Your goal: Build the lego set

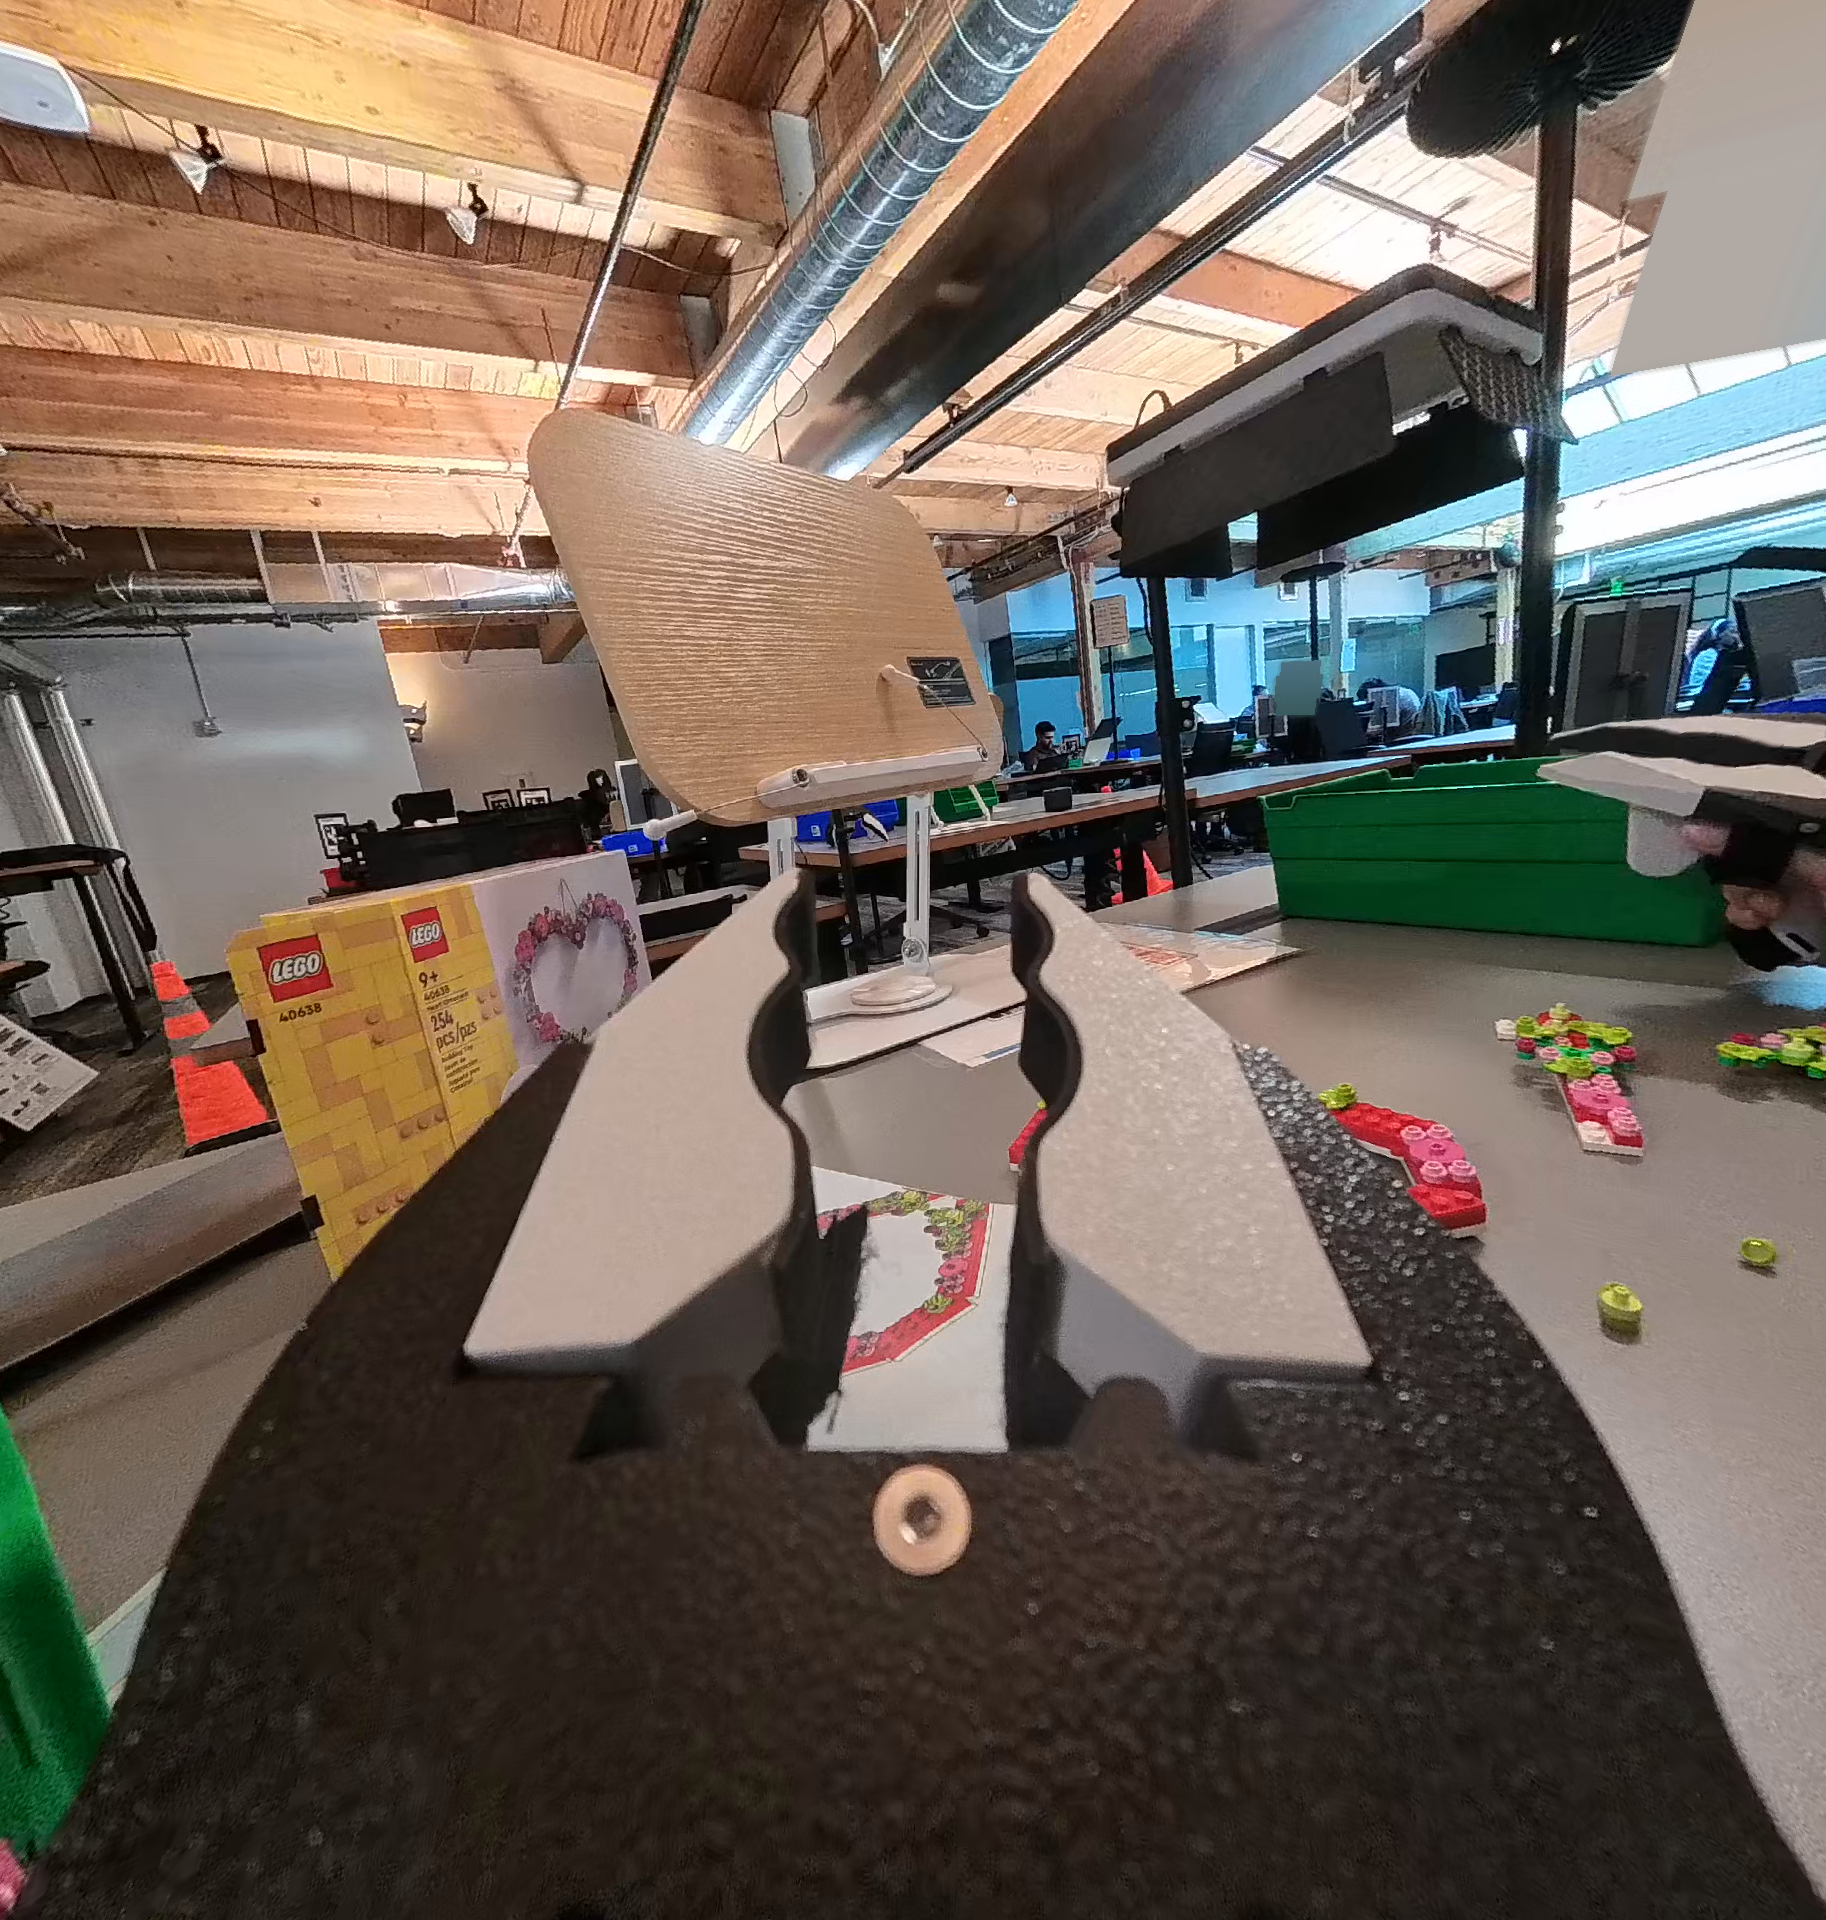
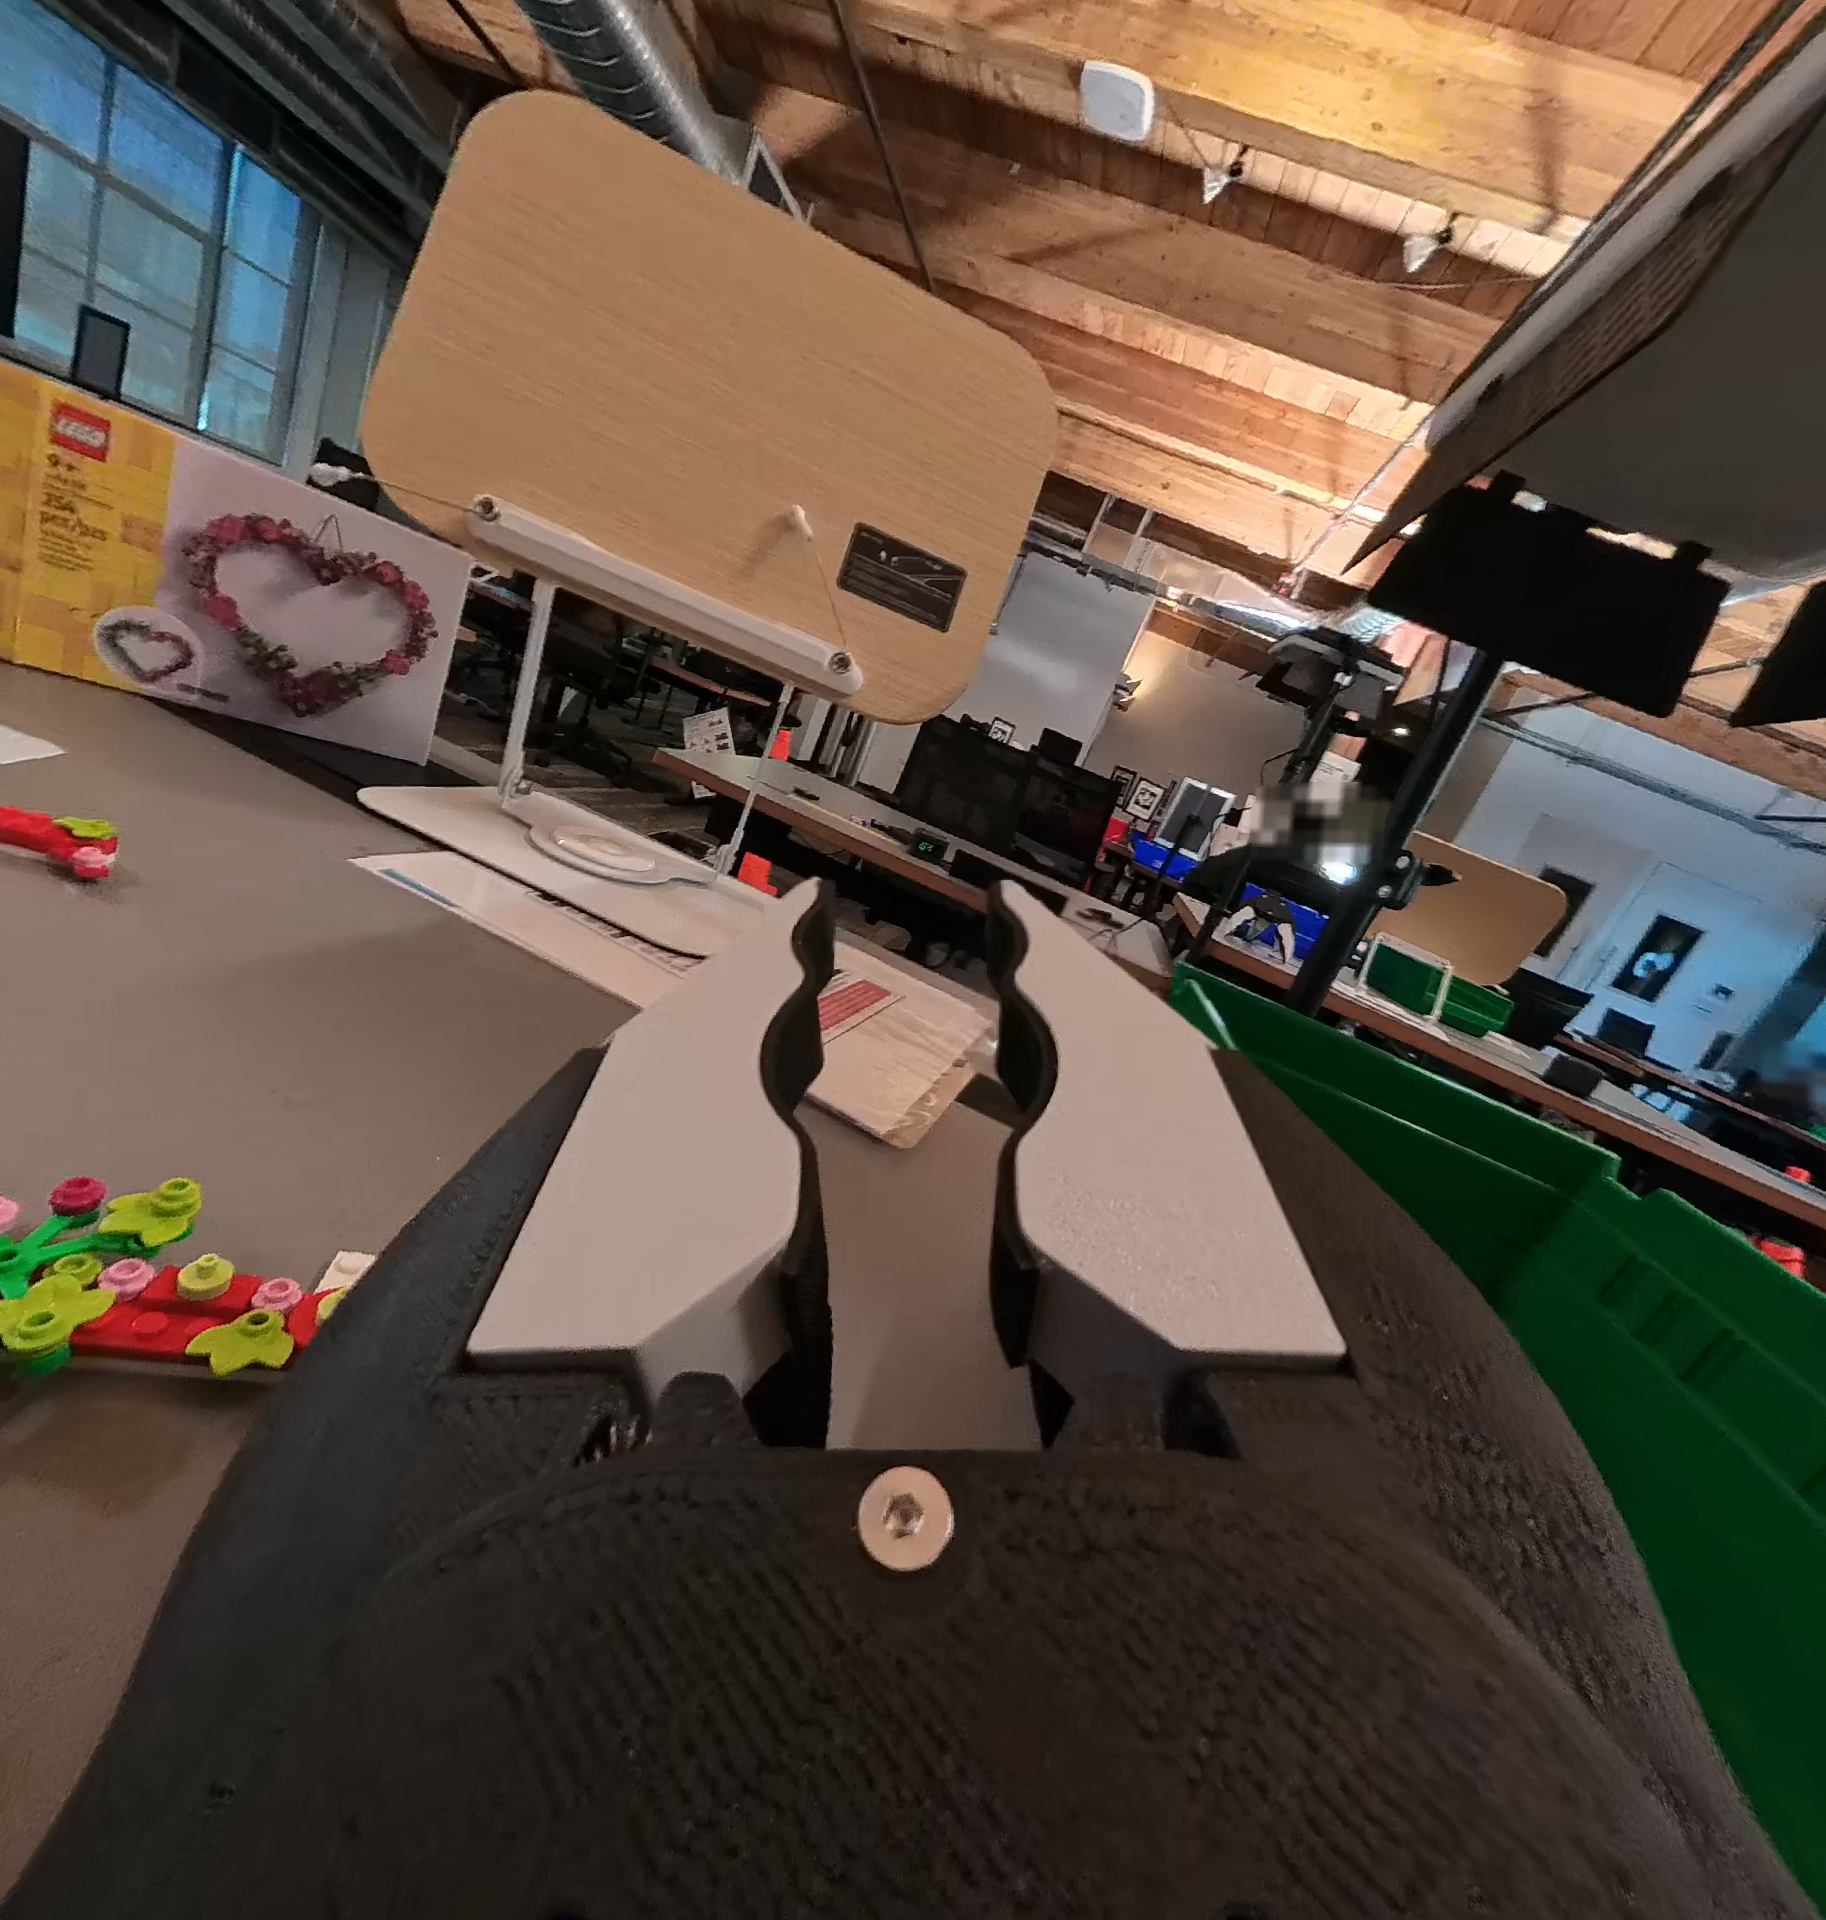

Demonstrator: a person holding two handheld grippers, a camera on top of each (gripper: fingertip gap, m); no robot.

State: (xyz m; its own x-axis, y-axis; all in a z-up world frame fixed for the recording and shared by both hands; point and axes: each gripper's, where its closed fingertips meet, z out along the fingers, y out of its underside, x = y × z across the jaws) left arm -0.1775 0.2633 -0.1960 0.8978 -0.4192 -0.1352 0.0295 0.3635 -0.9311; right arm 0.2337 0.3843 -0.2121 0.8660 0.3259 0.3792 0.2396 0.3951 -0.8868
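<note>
Both views are bright and evenly lit from overhead, with wide-angle bending at the edges. Behind the right gripper [image 2: 904, 920], the background is slightly motion-blurred.

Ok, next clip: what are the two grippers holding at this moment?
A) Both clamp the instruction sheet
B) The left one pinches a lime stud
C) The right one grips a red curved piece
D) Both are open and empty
D: the left gripper and the right gripper each show a clear gap between their fingers with nothing in it, while the loose lime studs and the red curved piece lie on the grey table.
</note>
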